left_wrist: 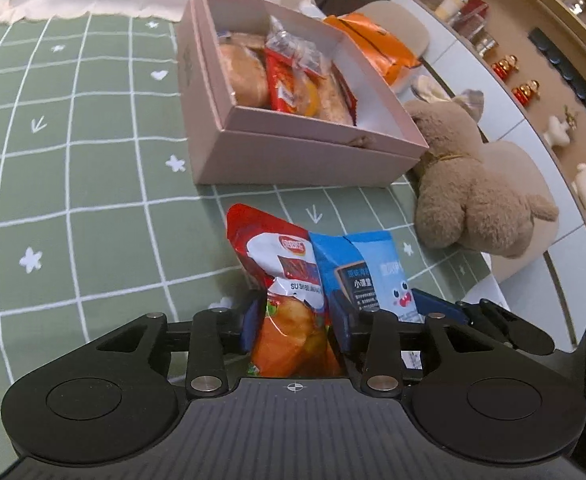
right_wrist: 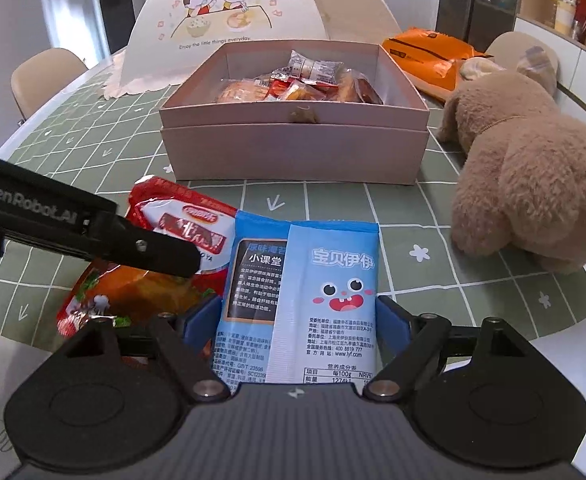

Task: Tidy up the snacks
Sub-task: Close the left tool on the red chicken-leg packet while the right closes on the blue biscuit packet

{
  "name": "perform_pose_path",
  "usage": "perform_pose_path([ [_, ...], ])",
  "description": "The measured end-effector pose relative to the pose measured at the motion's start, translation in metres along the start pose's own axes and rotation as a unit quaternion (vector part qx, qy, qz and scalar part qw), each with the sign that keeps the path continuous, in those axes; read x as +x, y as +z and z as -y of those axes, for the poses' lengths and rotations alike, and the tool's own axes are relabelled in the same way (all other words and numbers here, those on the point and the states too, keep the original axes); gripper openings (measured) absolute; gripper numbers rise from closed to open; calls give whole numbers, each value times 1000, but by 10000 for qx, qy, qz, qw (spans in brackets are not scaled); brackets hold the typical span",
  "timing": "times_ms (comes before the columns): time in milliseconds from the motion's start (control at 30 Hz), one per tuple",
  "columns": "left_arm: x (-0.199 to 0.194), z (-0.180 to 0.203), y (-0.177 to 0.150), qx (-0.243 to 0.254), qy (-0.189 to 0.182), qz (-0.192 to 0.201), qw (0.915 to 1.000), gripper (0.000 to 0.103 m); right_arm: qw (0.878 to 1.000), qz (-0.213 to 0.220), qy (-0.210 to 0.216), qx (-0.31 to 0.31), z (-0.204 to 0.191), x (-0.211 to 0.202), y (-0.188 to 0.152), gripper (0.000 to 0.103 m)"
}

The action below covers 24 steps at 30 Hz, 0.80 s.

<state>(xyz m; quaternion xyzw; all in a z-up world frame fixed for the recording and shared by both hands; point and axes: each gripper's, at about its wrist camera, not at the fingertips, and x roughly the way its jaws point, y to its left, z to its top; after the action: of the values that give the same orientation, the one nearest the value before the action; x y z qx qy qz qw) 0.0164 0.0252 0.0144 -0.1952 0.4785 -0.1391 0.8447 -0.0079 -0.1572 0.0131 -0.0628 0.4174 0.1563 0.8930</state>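
Observation:
My left gripper (left_wrist: 295,320) is shut on a red and orange snack packet (left_wrist: 283,292), held just in front of the camera. The right gripper (right_wrist: 297,320) has its blue pads against both sides of a light blue snack packet (right_wrist: 313,292) and is shut on it. The two packets are side by side; the blue packet (left_wrist: 373,272) shows in the left wrist view and the red packet (right_wrist: 165,240) in the right wrist view. The left gripper's finger (right_wrist: 93,226) crosses over the red packet. A pink box (right_wrist: 293,136) (left_wrist: 289,152) holding several wrapped snacks stands just beyond.
A brown plush bear (right_wrist: 533,184) (left_wrist: 473,184) lies right of the box. An orange bag (right_wrist: 429,56) (left_wrist: 377,44) lies behind the box. A white food cover (right_wrist: 229,20) stands at the back. The table has a green checked cloth (left_wrist: 73,160). Shelves (left_wrist: 553,40) are at the right.

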Motion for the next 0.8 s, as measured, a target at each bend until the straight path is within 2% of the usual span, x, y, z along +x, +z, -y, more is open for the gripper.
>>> perform_pose_path([
  [67,1,3,1,6,42,-72,10000,39,10000,6,35,-2,2,0,0,83],
  [133,-5,2,0,-130,38,-164,9998,30,10000,-14,73,2,4,-1,-1,83],
  [200,-20,10,-3,-65,-82,-95,9999,28,9999,-49,130,35,5,-4,-1,83],
  [267,-36,23,-7,171,-293,12,9994,30,9997,-64,206,142,8,-8,-4,83],
  [367,-27,26,-4,215,-239,-51,9995,29,9996,-30,228,185,11,-10,-7,83],
  [500,-3,14,4,36,140,-101,9998,29,9999,-36,106,106,8,-8,-5,83],
  [800,-10,6,-2,41,57,-59,10000,30,9997,-62,181,167,15,-13,-5,83],
])
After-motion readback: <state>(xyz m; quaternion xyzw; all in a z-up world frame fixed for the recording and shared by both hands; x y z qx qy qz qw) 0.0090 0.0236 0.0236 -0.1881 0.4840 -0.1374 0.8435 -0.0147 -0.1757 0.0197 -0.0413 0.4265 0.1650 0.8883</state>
